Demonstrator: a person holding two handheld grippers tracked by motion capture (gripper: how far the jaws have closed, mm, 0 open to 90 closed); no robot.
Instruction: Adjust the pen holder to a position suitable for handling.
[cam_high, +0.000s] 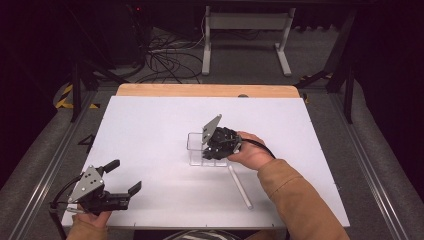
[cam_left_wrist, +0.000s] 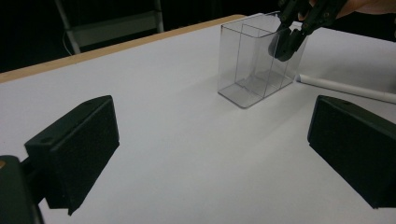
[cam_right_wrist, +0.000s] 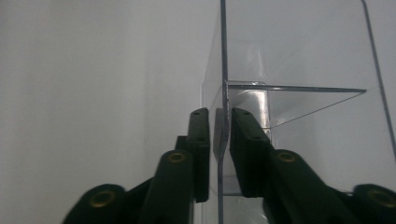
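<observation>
A clear plastic box (cam_high: 196, 146) with inner dividers stands upright near the middle of the white board (cam_high: 150, 125). My right gripper (cam_high: 215, 150) comes down over the box's right end. In the right gripper view its jaws (cam_right_wrist: 218, 116) straddle one thin clear wall (cam_right_wrist: 223, 56) and close on it. From the left gripper view the same box (cam_left_wrist: 247, 70) shows with the right gripper (cam_left_wrist: 285, 44) at its rim. My left gripper (cam_high: 125, 176) hovers at the board's near left corner, open and holding nothing (cam_left_wrist: 210, 135). A white rod (cam_high: 240, 186) lies flat just right of the box (cam_left_wrist: 345, 86).
A wooden strip (cam_high: 205, 90) runs along the board's far edge. Beyond it, on the floor, stand a white desk frame (cam_high: 245, 35) and a tangle of cables (cam_high: 165, 60). Dark rails flank both sides of the table.
</observation>
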